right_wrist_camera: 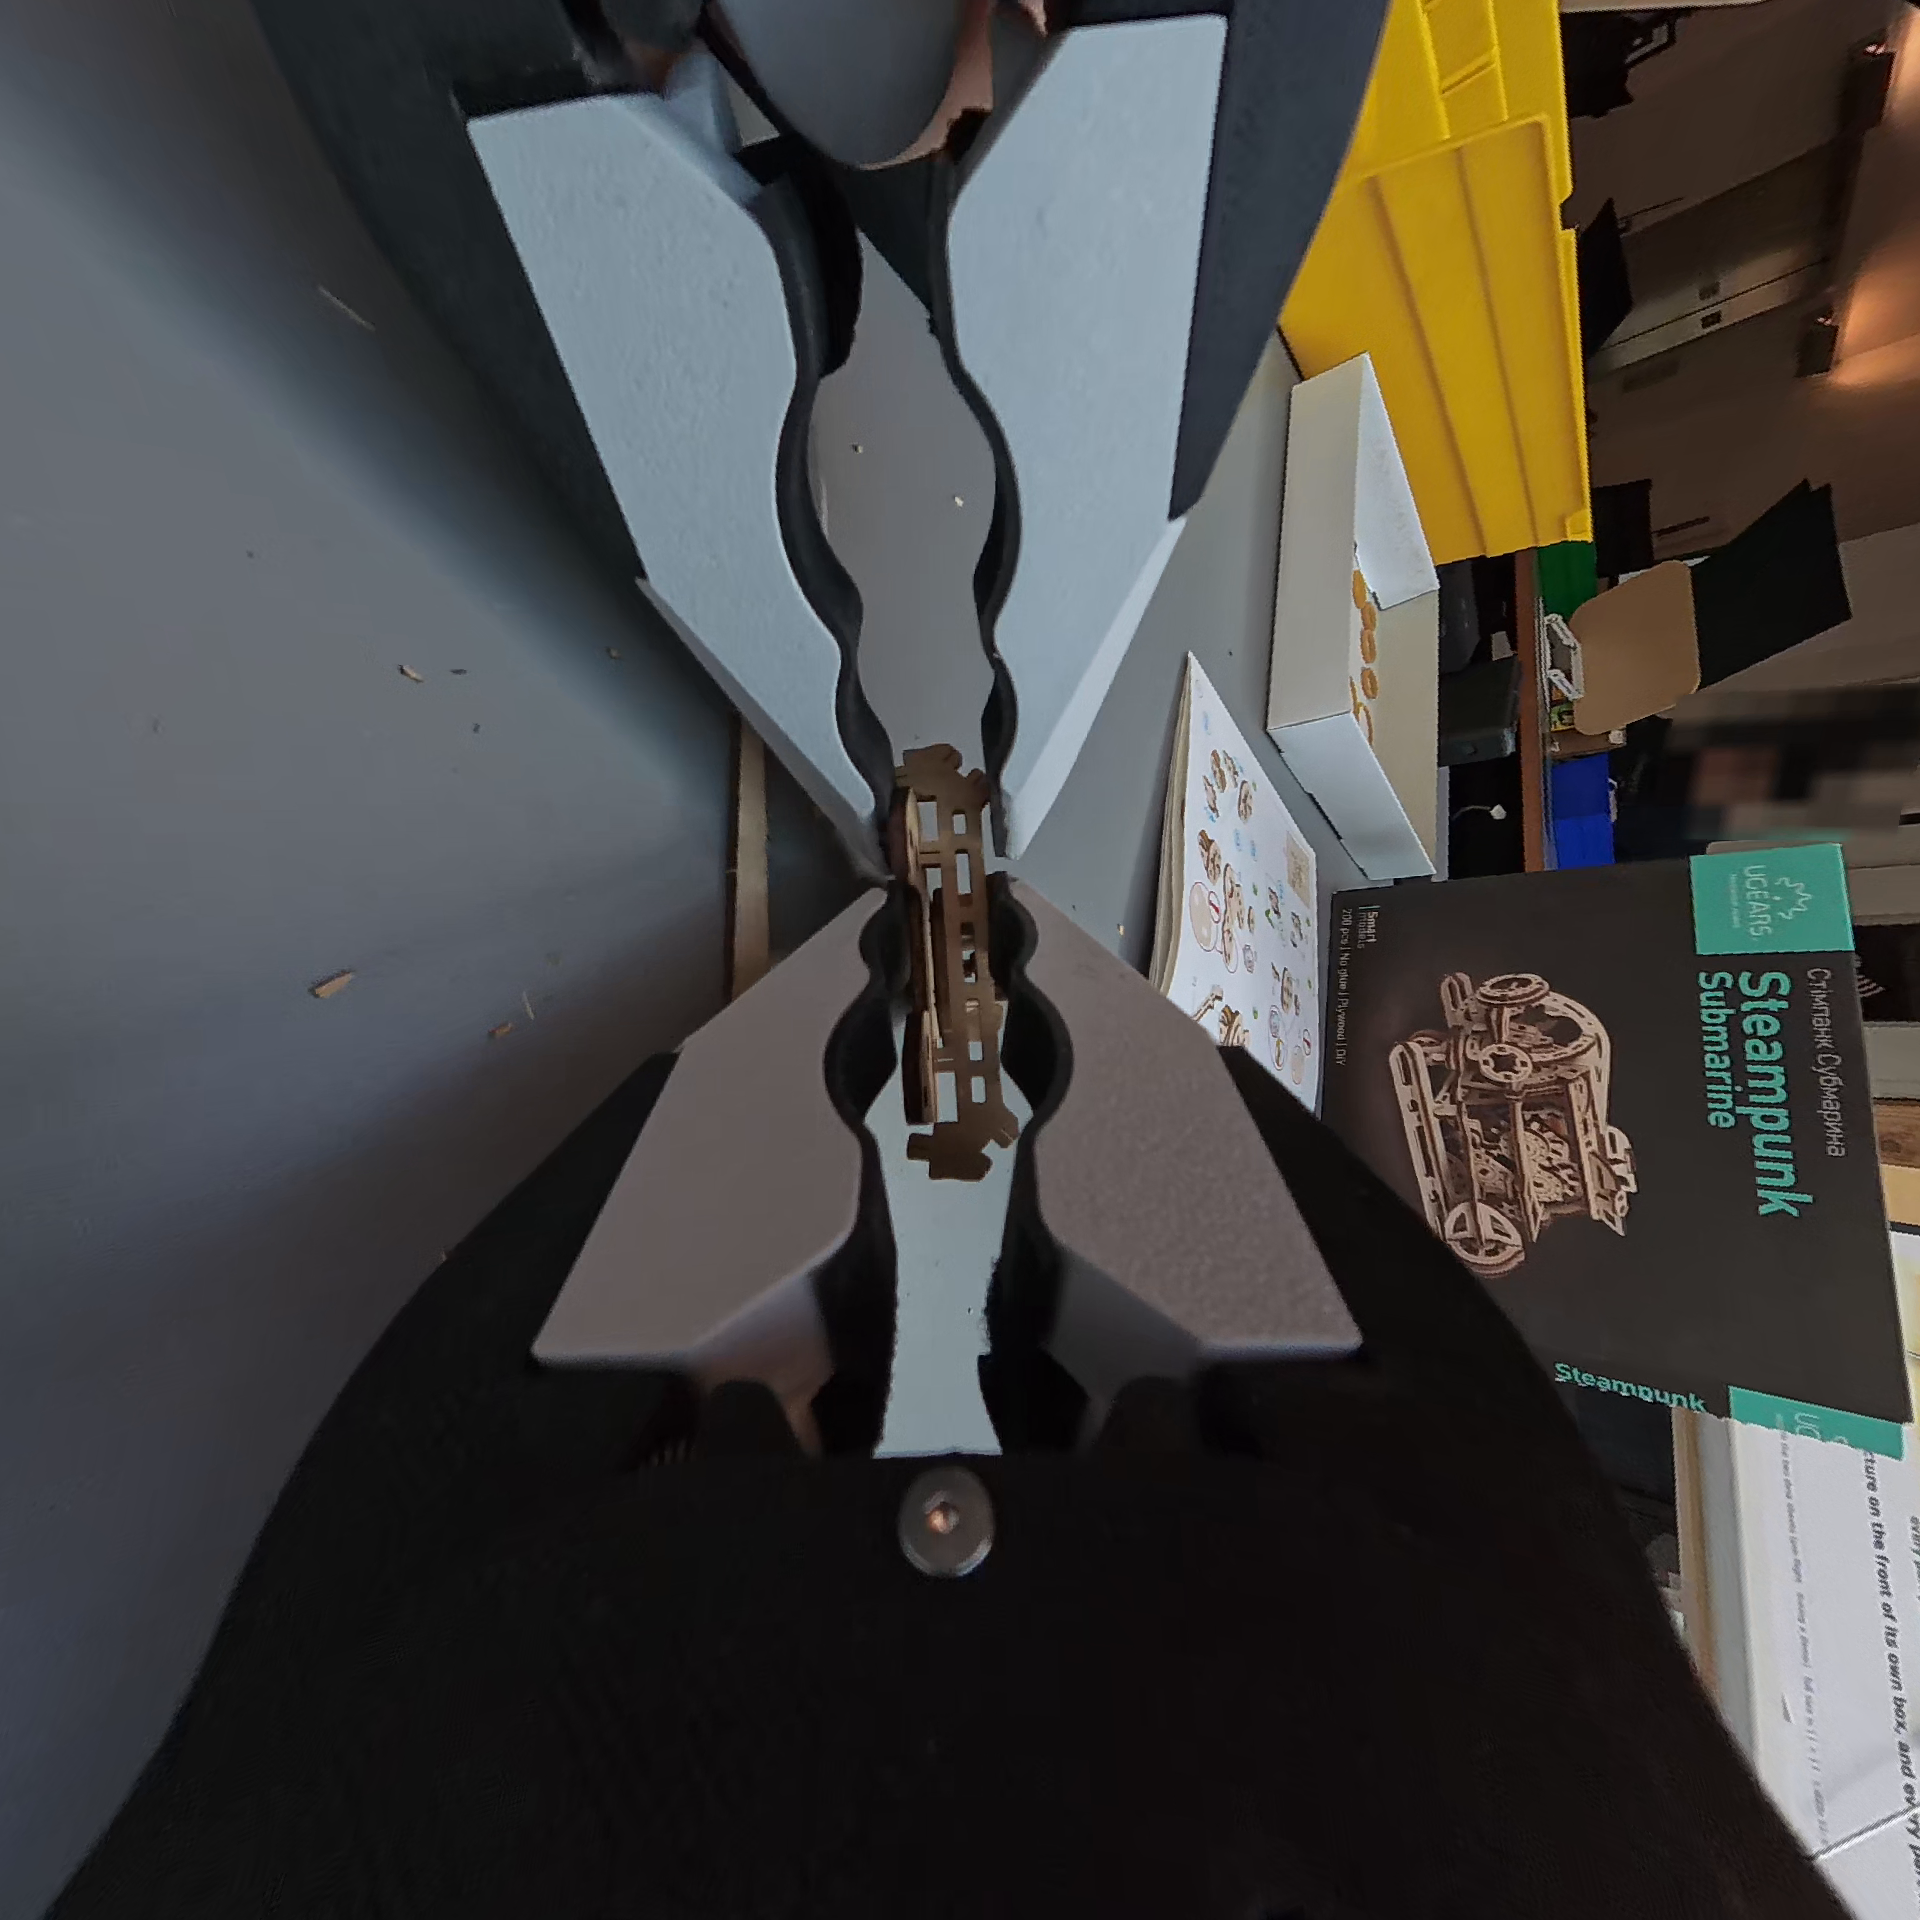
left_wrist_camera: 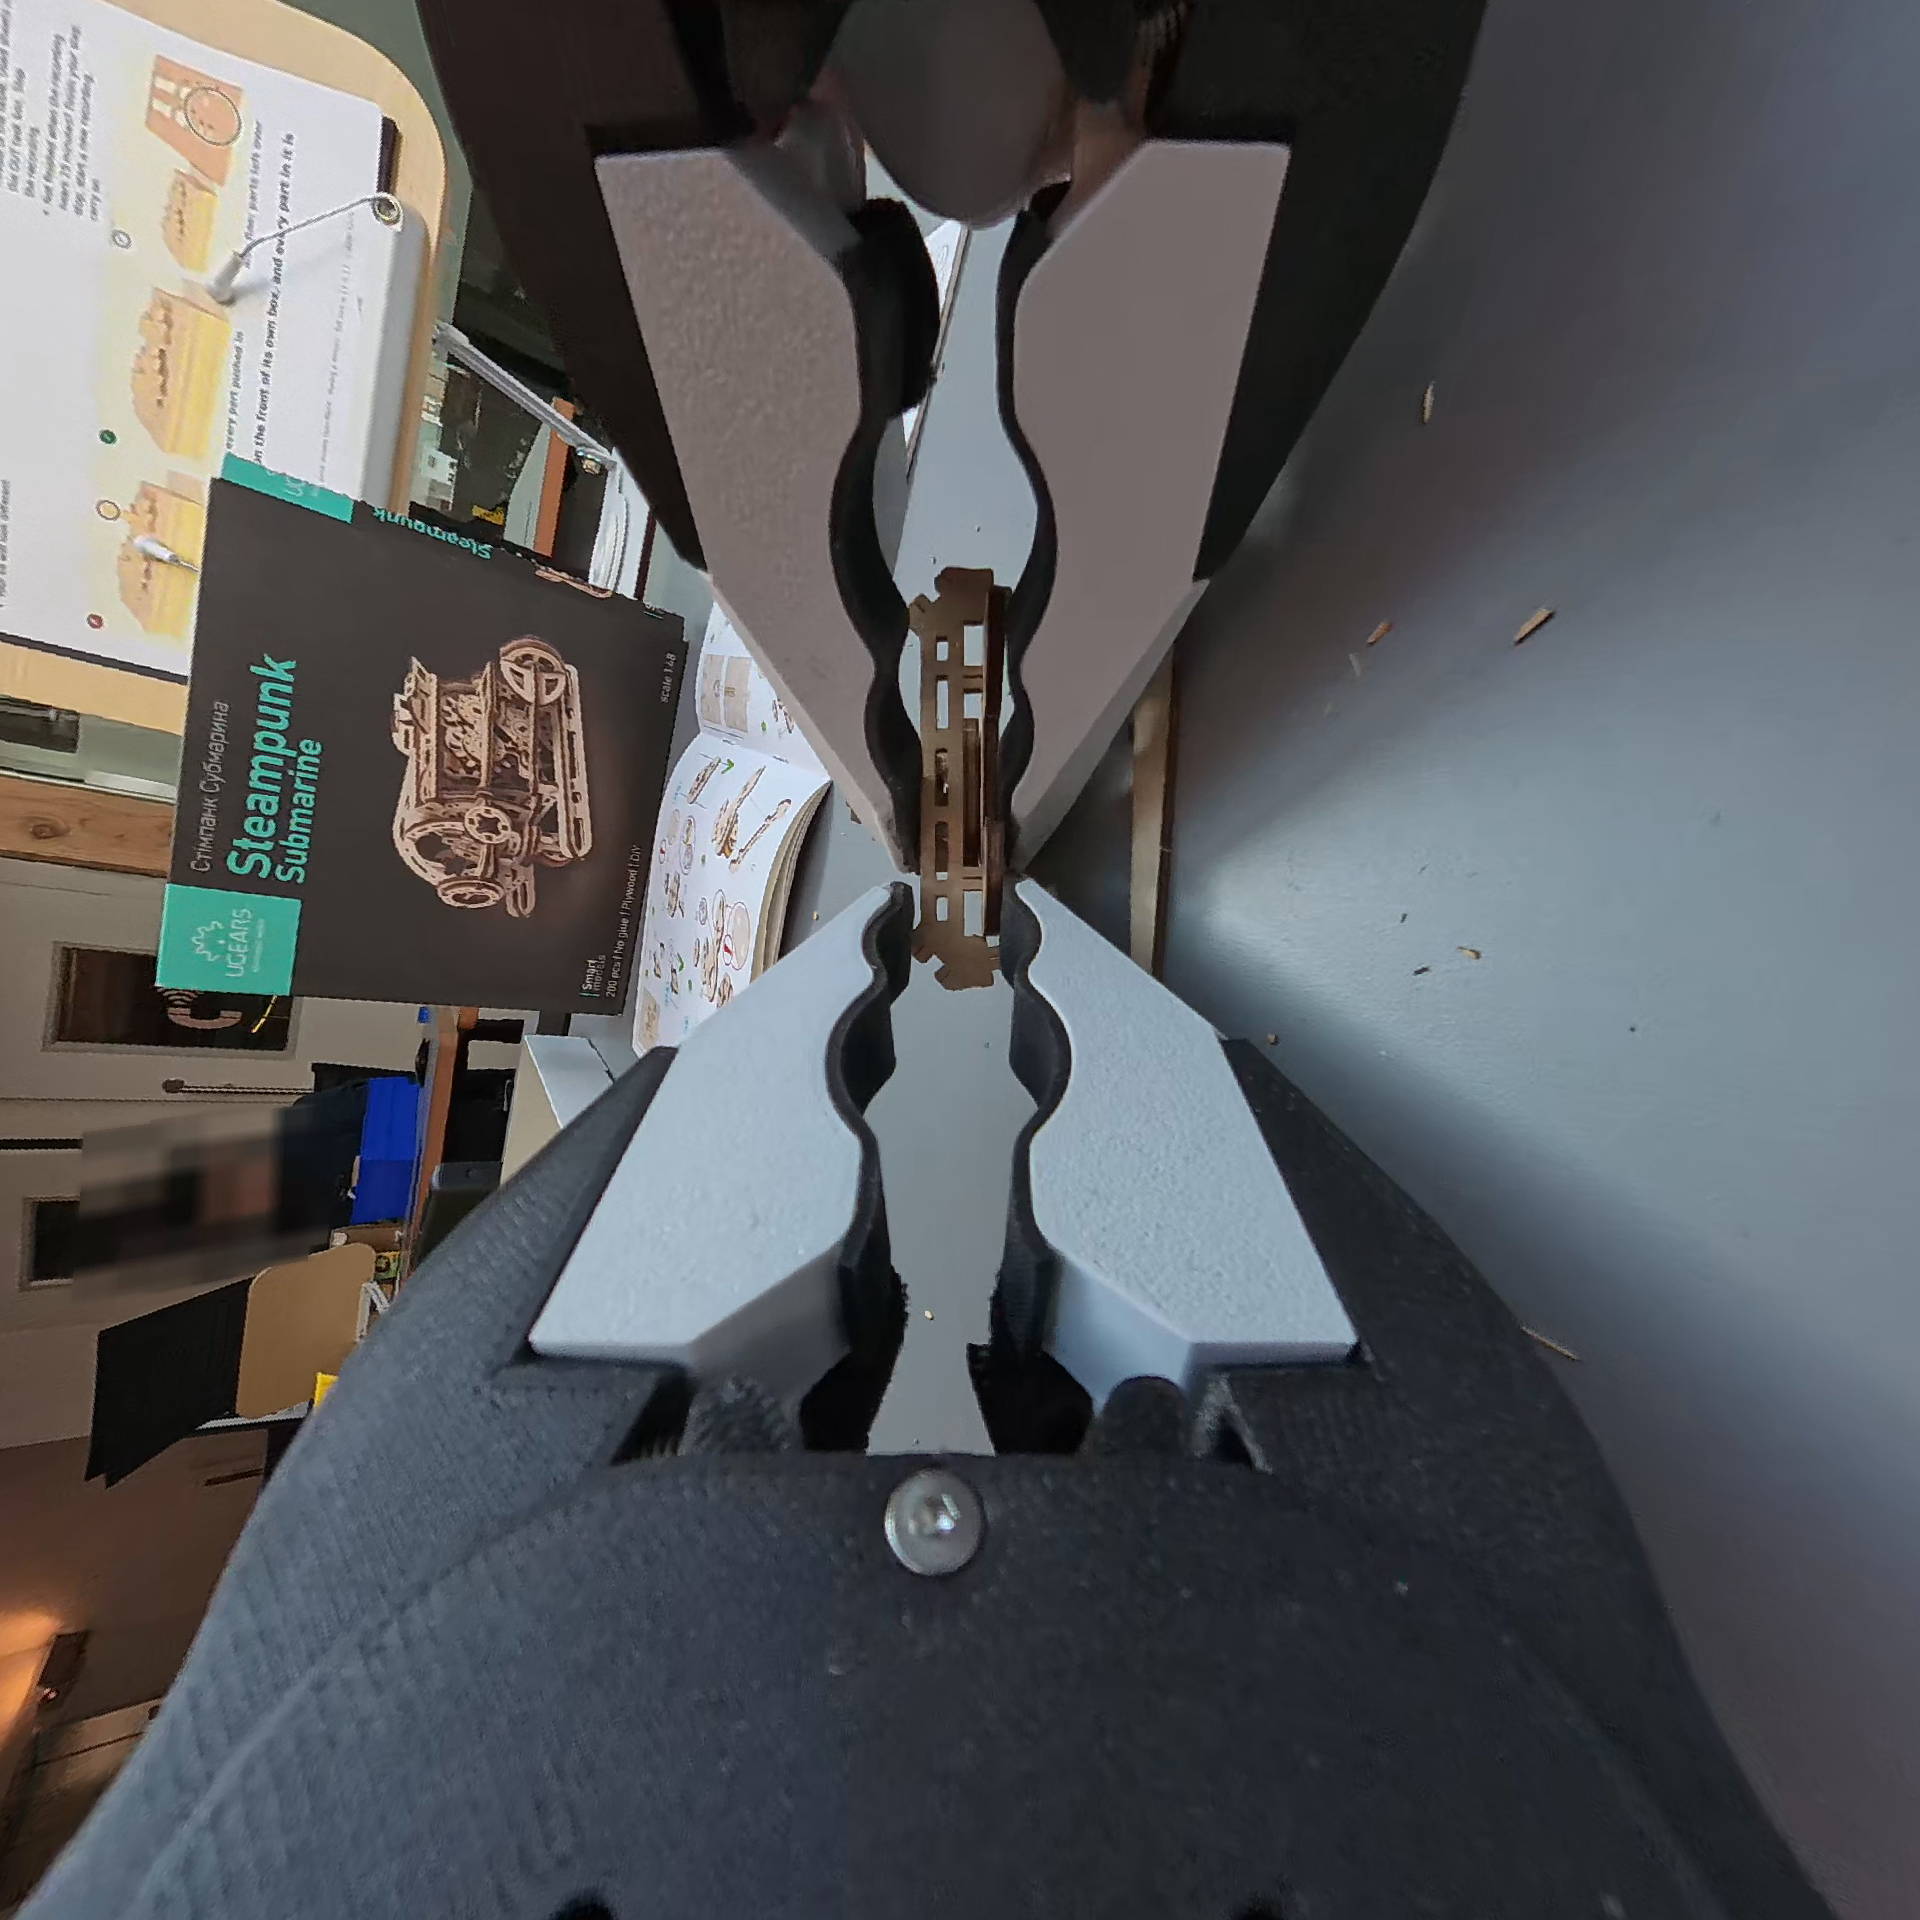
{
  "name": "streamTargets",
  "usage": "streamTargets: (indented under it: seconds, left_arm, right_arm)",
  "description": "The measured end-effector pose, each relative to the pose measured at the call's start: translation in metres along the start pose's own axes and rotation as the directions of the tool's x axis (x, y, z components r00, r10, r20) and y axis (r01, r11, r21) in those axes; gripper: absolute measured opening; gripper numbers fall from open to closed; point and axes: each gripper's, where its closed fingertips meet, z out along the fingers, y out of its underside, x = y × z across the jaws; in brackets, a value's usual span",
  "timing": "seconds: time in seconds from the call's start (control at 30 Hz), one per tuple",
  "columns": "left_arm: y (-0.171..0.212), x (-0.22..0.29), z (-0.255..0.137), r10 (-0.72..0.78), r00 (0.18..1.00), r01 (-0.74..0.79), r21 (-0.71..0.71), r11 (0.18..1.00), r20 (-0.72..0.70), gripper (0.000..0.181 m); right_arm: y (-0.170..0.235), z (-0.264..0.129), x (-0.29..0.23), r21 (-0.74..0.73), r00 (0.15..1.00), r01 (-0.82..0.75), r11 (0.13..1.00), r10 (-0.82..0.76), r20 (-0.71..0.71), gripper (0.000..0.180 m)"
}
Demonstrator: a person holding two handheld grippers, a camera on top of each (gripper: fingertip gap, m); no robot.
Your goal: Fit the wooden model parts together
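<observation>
A small brown wooden part (left_wrist_camera: 951, 727), a ladder-like slotted strip with a flat piece set against it, is held in the air between both grippers, which meet tip to tip over the grey table (left_wrist_camera: 1558, 831). My left gripper (left_wrist_camera: 958, 914), with pale blue fingers, is shut on the part's near end. My right gripper (left_wrist_camera: 958, 831), with brownish-grey fingers, comes in from the top and grips the part's middle. In the right wrist view the part (right_wrist_camera: 956, 987) sits deep between my right gripper's (right_wrist_camera: 951, 914) pads, and the left gripper (right_wrist_camera: 940, 831) pinches its far end.
A dark kit box with teal trim (left_wrist_camera: 416, 748) (right_wrist_camera: 1610, 1122) stands beside an open instruction booklet (left_wrist_camera: 717, 831) (right_wrist_camera: 1236, 883). A white box (right_wrist_camera: 1351, 623) and a yellow bin (right_wrist_camera: 1455, 312) sit behind. A printed sheet (left_wrist_camera: 156, 312) hangs on a board. Wood chips dot the table (right_wrist_camera: 312, 727). My left and right fingertips are right by each other.
</observation>
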Motion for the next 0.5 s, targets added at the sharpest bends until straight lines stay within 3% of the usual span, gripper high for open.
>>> streamTargets:
  seconds: [0.5]
  left_arm:
    - [0.008, -0.006, 0.002, 0.036, 0.998, -0.034, -0.039, 0.999, 0.049, 0.015]
  right_arm:
    - [0.025, -0.010, 0.007, -0.033, 0.998, -0.005, 0.999, 0.007, 0.058, 0.022]
